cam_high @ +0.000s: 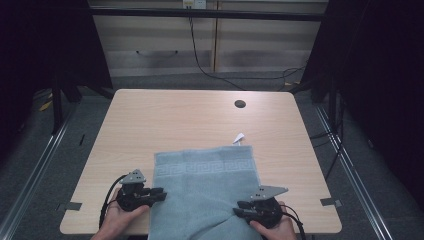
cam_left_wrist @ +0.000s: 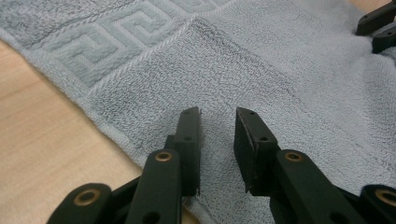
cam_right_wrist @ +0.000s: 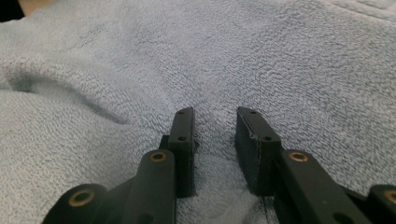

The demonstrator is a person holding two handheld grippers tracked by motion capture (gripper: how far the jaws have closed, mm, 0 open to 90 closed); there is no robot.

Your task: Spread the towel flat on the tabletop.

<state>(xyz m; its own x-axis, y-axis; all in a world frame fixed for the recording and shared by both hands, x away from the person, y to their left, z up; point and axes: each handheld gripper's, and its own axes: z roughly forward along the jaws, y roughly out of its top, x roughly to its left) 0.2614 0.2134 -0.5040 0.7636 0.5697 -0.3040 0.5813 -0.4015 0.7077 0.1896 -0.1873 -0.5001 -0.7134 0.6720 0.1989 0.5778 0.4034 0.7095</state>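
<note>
1. We see a light blue towel (cam_high: 202, 192) on the near half of the wooden table (cam_high: 150, 120), with its near edge hanging over the table's near side. A woven key-pattern band (cam_high: 202, 166) runs across its far end.
2. The left tongs (cam_high: 159, 194) are at the towel's left edge, near the front. In the left gripper view the jaws stand apart over the terry (cam_left_wrist: 280, 84), with cloth showing in the gap. We judge them released, not pinching anything.
3. The right tongs (cam_high: 239, 207) are over the towel's near right part, where the cloth is bunched. In the right gripper view the jaws are also parted above the pile (cam_right_wrist: 140, 70), grasping nothing.
4. What could go wrong, in our judgement: if the jaws close while lying flat on the cloth, they may catch only loops, or nothing, and the towel will slip out when lifted.
5. The overhanging part may also pull the towel toward the near side, if 1 corner is raised alone.
6. A small white tag (cam_high: 239, 137) sticks out at the far right corner. It is too small to read, and we find no brand or writing.
</note>
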